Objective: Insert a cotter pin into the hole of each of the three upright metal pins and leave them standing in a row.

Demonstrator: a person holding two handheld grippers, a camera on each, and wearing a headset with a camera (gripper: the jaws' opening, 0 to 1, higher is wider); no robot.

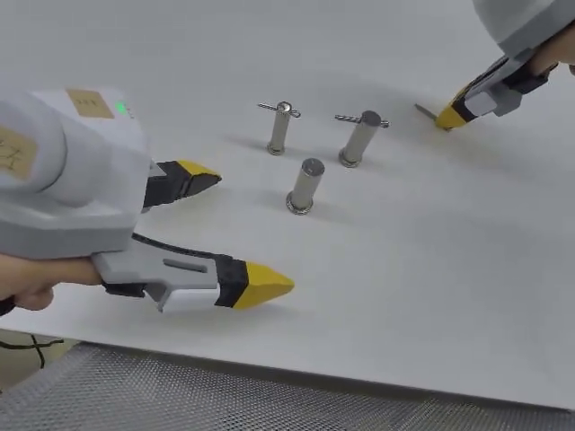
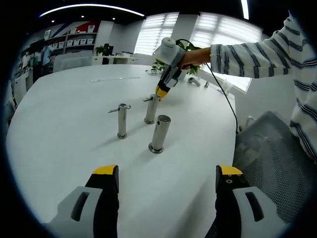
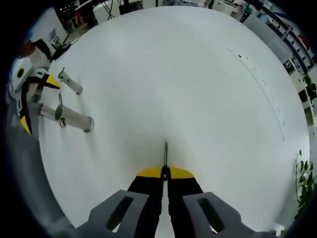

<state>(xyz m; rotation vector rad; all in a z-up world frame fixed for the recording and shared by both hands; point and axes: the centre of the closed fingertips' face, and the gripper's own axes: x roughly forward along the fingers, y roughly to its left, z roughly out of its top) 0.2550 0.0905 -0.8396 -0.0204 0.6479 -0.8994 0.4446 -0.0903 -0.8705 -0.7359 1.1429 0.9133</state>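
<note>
While the right gripper [image 1: 446,118] clamps a cotter pin [image 1: 424,110], shaft sticking forward past its closed tips, the bare upright pin [image 1: 305,187] stands well to its left, hole [image 2: 159,119] facing the nearer left gripper [image 1: 252,232], wide open and empty.

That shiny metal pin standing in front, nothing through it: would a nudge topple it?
Probably tippy: the bare upright steel pin is tall on a small flanged foot. Once down, its round body would likely roll. It looks solid, so perhaps heavy for its size.
</note>
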